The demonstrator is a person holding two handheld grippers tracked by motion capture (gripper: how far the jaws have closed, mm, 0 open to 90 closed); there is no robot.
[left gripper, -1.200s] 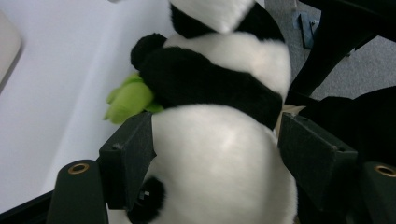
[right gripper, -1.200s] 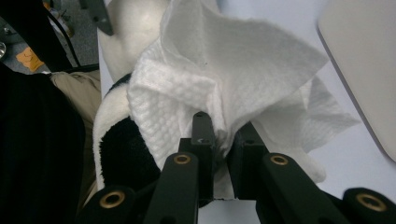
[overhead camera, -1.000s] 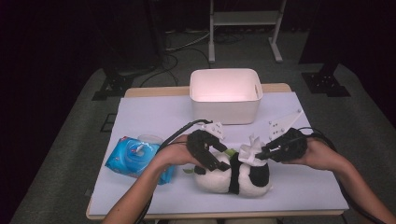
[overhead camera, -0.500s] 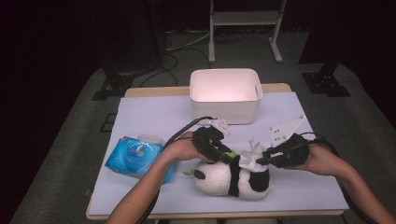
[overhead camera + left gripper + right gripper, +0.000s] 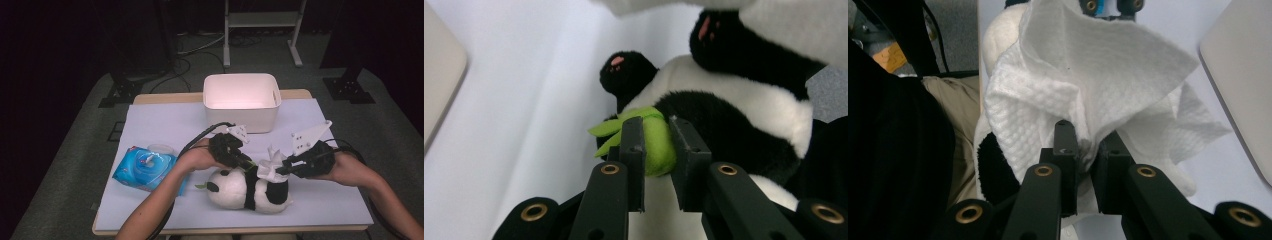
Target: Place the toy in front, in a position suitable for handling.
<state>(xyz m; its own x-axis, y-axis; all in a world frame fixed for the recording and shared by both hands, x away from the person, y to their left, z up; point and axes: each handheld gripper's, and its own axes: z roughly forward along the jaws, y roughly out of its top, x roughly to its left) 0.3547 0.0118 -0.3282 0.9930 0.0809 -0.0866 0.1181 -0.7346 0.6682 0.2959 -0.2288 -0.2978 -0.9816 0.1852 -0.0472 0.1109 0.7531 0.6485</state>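
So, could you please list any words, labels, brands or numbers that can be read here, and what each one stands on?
None can be read.
Blue wipes pack: its printing is too small and blurred to read.
Panda plush, white wipe and white bin: no lettering shows.

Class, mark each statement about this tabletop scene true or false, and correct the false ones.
1. The right gripper is shut on a white wipe. True.
2. The toy panda lies inside the white bin. False: it lies on the table, in front of the bin.
3. The left gripper grips the panda's green leaf. True: its jaws have just been closing on it.
4. The blue wipes pack lies right of the panda in the high view. False: it lies to its left.
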